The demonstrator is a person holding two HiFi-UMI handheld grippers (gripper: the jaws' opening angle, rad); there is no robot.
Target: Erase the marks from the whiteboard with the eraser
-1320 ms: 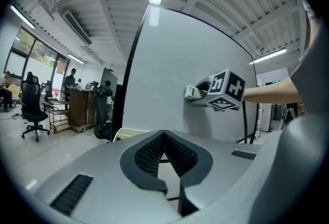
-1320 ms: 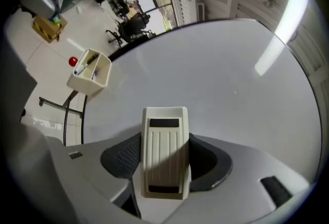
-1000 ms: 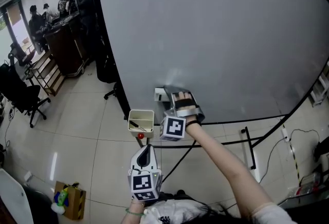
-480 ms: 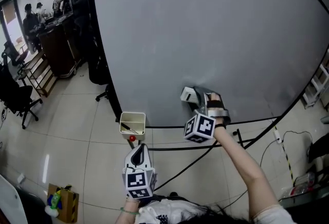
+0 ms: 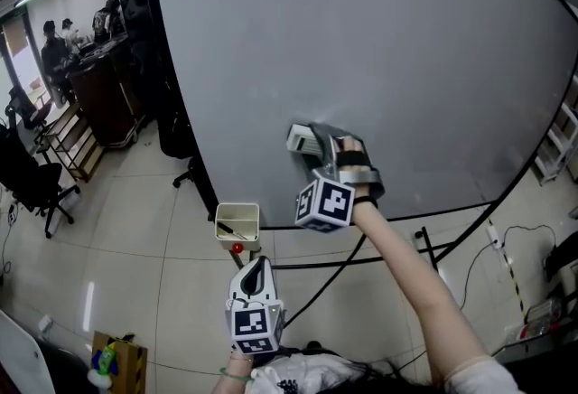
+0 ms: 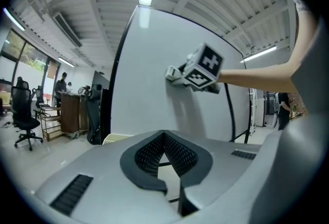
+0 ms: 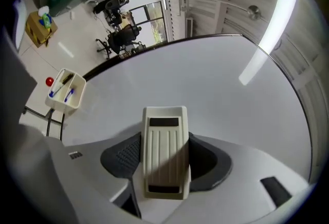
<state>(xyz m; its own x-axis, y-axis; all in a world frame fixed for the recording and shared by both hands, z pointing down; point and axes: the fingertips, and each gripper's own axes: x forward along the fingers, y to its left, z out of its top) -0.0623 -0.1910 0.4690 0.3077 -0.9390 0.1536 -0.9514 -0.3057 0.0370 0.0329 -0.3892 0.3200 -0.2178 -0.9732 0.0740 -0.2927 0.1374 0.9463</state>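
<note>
At far left we see a black office chair (image 5: 41,177), then a marker tray (image 5: 237,222) just below the lower left corner of the whiteboard (image 5: 388,40). Our left gripper (image 5: 257,273) hangs low, clenched on nothing. Our right gripper (image 5: 318,148) grasps the eraser (image 7: 164,156), which lies flat on the board's lower part. Its long axis runs along the jaws, pointing up-left.

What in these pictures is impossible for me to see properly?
- The wiping face of the eraser: it is turned toward the whiteboard, and the eraser's own back hides it in the head and right gripper views.
- Any marks beneath the eraser: it covers them in both views.
- The whiteboard's top edge: cut off by the head view's frame.
- The people at far left in the head view: too small and dim.
</note>
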